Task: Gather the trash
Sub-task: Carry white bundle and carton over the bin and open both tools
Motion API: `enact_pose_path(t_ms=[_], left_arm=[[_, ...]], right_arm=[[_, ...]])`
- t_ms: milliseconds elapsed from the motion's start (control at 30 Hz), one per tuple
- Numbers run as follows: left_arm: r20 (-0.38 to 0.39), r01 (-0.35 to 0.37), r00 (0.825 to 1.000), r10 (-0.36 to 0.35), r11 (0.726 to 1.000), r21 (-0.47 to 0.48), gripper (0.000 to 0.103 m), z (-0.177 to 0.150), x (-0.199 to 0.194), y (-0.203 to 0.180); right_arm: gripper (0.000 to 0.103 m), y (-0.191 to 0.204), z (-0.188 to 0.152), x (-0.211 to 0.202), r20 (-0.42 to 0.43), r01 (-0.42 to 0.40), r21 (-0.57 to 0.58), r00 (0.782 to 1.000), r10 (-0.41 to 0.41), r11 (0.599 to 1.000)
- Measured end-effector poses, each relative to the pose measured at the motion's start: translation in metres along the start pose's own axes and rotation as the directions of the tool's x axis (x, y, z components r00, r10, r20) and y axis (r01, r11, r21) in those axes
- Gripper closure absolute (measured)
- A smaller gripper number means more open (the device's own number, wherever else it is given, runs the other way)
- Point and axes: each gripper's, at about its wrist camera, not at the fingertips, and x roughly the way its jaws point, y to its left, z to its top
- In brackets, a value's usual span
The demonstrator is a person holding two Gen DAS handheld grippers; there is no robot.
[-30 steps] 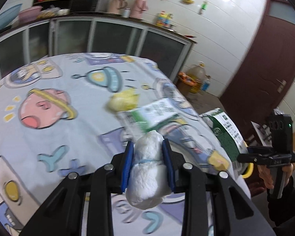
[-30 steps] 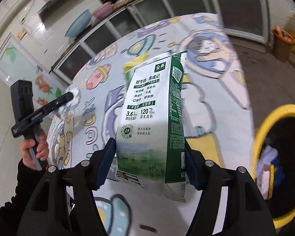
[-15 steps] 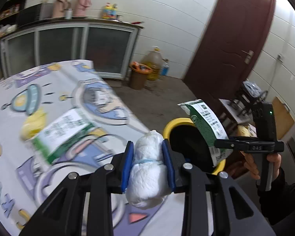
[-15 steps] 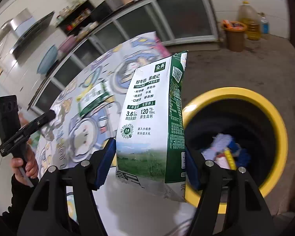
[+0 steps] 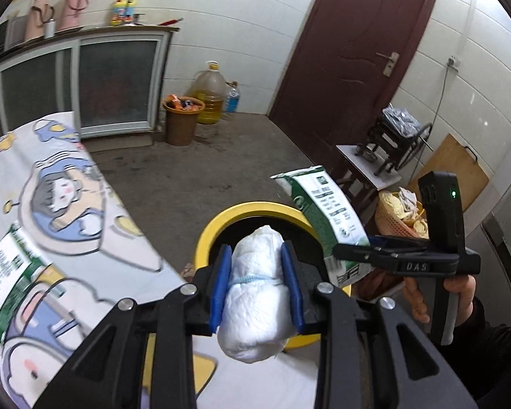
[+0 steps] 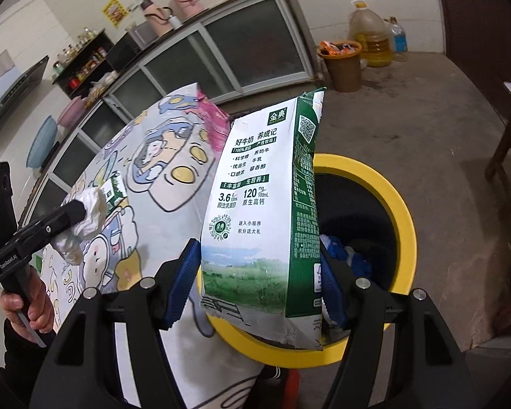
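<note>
Left wrist view is showing the table [image 5: 85,238] with its cartoon-print cloth filling nine o'clock, and the yellow-rimmed bin [image 5: 218,225] sitting on the floor just off its edge, partly hidden behind the left gripper [image 5: 257,279]. That gripper's blue pads are pressing on both sides of a white wad of tissue [image 5: 255,293], jaws standing narrow, with the wad hanging in front of the bin's mouth. At three o'clock the right gripper [image 5: 354,250] is reaching in, gripping a green and white milk carton [image 5: 327,211] whose lower end is overlapping the bin rim; a hand [image 5: 460,289] is wrapping the handle. A second carton [image 5: 10,272] is lying on the cloth at eight o'clock, blurred

Right wrist view is looking down into the bin [image 6: 402,211], where blue and white scraps are lying at the bottom, something the other view is not giving. Here the right gripper [image 6: 255,279] is standing fairly wide, pads clamping the milk carton [image 6: 258,204] upright over the bin's near rim. At nine o'clock the left gripper [image 6: 78,209] is holding the tissue wad [image 6: 85,225] over the table [image 6: 173,184]; its camera body is being cut off by the frame edge
</note>
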Motion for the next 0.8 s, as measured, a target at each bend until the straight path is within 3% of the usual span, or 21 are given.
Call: enact_pose_path(t_ms=[400,800], left_arm=[[-0.078,0.036,0.996,-0.037,0.999,-0.013,0.074,0.009,0.072,-0.016],[-0.114,0.074,0.990,-0.080,0.996,-0.057,0.074,0.009,0.111,-0.020]], right_arm=[[0.041,-0.032,-0.010,0.021,-0.050,0.037,0.061,0.998,-0.034,0.997],[0.040,-0.056,-0.016,0.036,-0.095,0.056,0.092,0.994,-0.048,0.994]])
